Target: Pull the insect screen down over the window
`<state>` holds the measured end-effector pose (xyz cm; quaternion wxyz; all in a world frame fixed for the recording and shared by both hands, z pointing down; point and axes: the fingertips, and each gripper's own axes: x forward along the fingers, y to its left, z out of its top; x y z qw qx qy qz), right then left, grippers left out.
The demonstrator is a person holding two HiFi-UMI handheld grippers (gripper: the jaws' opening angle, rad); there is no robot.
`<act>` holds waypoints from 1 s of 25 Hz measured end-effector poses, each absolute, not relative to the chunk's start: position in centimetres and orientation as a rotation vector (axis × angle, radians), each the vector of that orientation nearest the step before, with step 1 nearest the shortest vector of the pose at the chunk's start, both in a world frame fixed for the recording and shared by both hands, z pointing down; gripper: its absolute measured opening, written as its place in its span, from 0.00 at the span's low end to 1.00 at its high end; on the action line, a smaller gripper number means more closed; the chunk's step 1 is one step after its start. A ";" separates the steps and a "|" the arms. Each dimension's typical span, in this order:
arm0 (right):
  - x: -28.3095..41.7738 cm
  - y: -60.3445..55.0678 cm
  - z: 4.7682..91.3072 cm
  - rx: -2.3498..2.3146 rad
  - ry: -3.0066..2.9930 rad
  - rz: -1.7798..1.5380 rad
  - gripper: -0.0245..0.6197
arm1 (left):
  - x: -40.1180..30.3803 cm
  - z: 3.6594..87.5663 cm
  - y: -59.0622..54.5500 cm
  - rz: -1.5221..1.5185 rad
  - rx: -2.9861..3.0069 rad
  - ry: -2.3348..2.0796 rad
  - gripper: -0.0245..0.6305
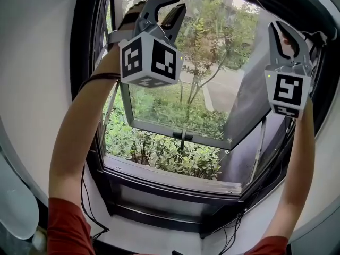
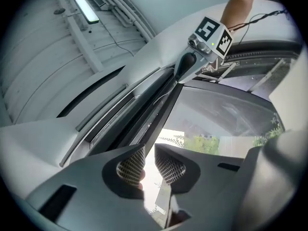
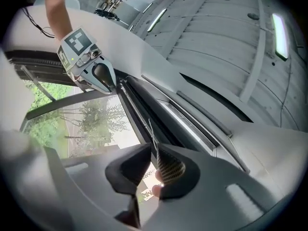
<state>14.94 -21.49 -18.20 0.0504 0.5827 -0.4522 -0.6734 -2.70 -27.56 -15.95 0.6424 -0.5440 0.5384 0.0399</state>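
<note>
My grey plastic left tongs and right tongs stand slightly parted, gripping nothing. They aim up at the long dark rail atop the window. I judge the insect screen sits rolled there, lying crosswise, equally near both.

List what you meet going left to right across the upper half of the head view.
white wall → left window jamb → left gripper → small tree outside → right gripper → right window jamb
</note>
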 end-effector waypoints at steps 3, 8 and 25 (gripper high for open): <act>15.1 -21.8 -19.2 1.751 -1.289 -2.045 0.11 | -2.8 -17.4 -27.6 0.064 -1.195 1.236 0.13; 15.6 -22.4 -20.9 1.725 -1.163 -2.008 0.15 | -2.9 -20.2 -27.3 0.004 -1.120 1.254 0.18; 17.8 -24.6 -24.2 1.691 -0.925 -1.819 0.26 | -0.2 -24.3 -29.0 -0.299 -1.006 1.229 0.31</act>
